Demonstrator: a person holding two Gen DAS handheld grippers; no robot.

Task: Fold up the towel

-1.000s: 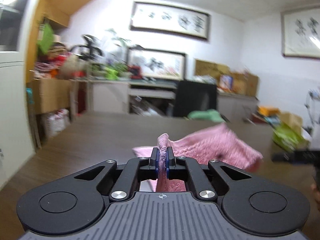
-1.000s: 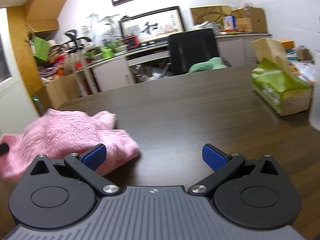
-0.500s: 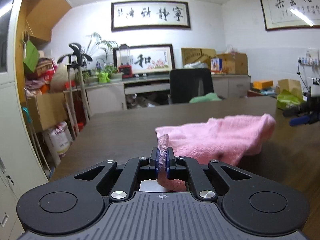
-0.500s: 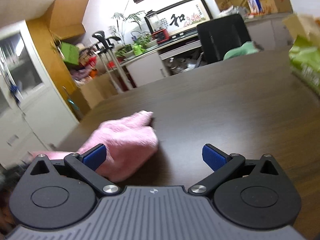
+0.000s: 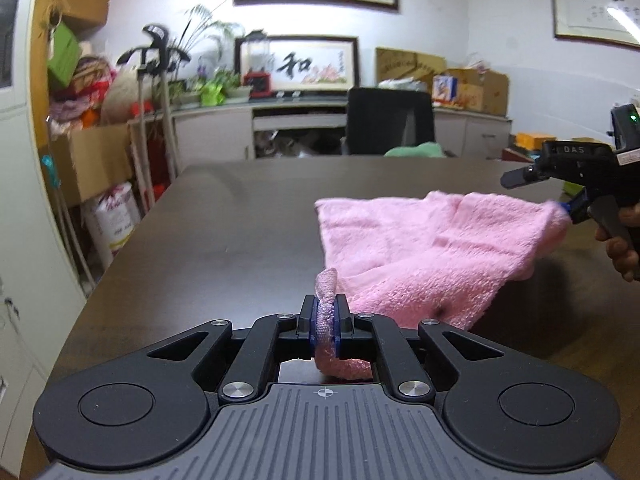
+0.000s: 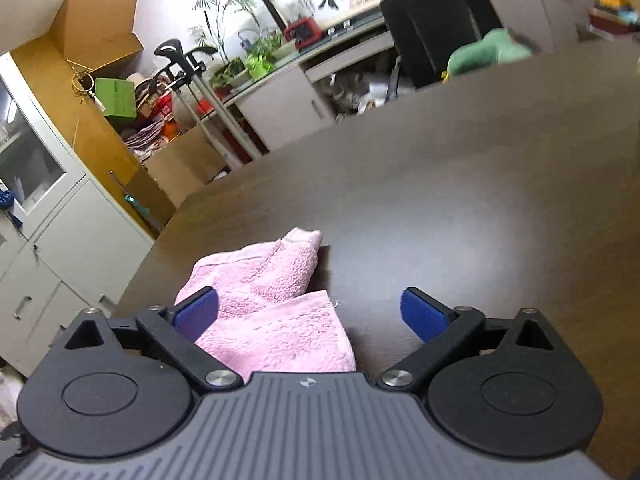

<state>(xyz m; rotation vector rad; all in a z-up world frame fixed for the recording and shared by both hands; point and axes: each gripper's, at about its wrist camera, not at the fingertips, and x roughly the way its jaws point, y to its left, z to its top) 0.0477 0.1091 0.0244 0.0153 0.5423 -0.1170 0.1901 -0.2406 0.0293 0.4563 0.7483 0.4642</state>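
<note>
Your left gripper point(image 5: 325, 322) points forward and somewhat down over the dark desk point(image 5: 240, 232), its fingers point(image 5: 307, 320) pressed together on a bunched corner of the pink towel point(image 5: 432, 248), which pokes up between the blue pads. From there the towel spreads away to the right across the desk, partly doubled over itself. At its far right corner your right gripper point(image 5: 560, 210) comes in from the side, your hand point(image 5: 620, 244) wrapped around its handle. In the right wrist view that gripper point(image 6: 308, 312) tilts down at the desk, its fingers point(image 6: 424, 314) spread wide but closing, with the towel's point(image 6: 276, 320) corner lying between them, against the left pad and clear of the right one.
</note>
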